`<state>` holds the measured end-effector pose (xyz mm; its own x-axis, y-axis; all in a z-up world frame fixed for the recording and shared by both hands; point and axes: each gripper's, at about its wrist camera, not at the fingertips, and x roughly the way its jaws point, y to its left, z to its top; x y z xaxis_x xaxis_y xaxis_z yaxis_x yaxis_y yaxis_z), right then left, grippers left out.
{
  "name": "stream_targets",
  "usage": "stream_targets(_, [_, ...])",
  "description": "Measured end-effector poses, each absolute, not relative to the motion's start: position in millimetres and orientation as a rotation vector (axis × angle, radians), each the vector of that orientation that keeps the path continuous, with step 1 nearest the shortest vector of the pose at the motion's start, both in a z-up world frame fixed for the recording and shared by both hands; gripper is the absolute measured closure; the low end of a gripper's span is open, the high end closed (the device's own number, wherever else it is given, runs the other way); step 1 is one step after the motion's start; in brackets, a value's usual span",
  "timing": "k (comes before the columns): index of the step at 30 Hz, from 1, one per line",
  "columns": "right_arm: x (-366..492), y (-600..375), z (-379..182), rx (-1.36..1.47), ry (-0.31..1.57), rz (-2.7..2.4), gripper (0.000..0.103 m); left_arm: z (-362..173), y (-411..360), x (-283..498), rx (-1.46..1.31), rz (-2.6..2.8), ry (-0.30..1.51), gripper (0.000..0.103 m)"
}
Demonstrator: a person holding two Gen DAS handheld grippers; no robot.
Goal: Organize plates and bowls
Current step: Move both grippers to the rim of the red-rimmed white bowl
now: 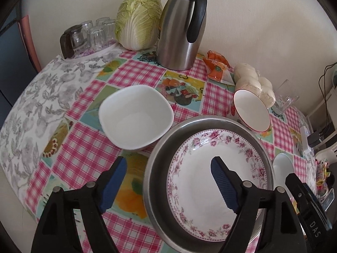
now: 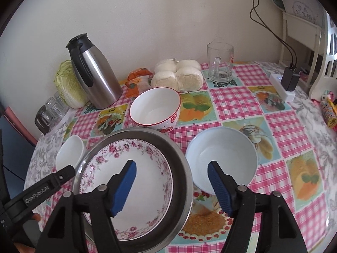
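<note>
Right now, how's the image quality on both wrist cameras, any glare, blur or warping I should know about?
Left wrist view: strong fisheye bending, black corners, the table edge curves; soft even light, a pale sheen inside the white square bowl. Right wrist view: same warping; mild reflections on the thermos, mug sharp, and the far-right edge looks smeared.

home dining table, likely | checked tablecloth [image 2: 236, 97] | cabbage [image 1: 139, 19] | thermos [image 1: 181, 27]
</note>
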<state>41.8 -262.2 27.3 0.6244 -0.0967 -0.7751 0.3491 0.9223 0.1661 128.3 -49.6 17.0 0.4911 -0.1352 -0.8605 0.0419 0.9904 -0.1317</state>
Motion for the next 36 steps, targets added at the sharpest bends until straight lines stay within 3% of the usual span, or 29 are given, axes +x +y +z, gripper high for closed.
stream_targets(6, [41.0,-261.8,29.2,0.278,0.868,-0.273,0.001,16.3,-47.4,128.4,-0.040,-0.080,1.051,0.010])
stream_targets(10, [41.4,-260.8,28.6,0.248,0.864,-0.285,0.000,17.4,-44.4,127.9,-0.014,-0.033,1.025,0.000])
stream_targets(36, [37.1,-292.1,16.9,0.323,0.847,-0.336,0.000,31.7,-70.1,146.0,-0.009,-0.127,0.801,0.000])
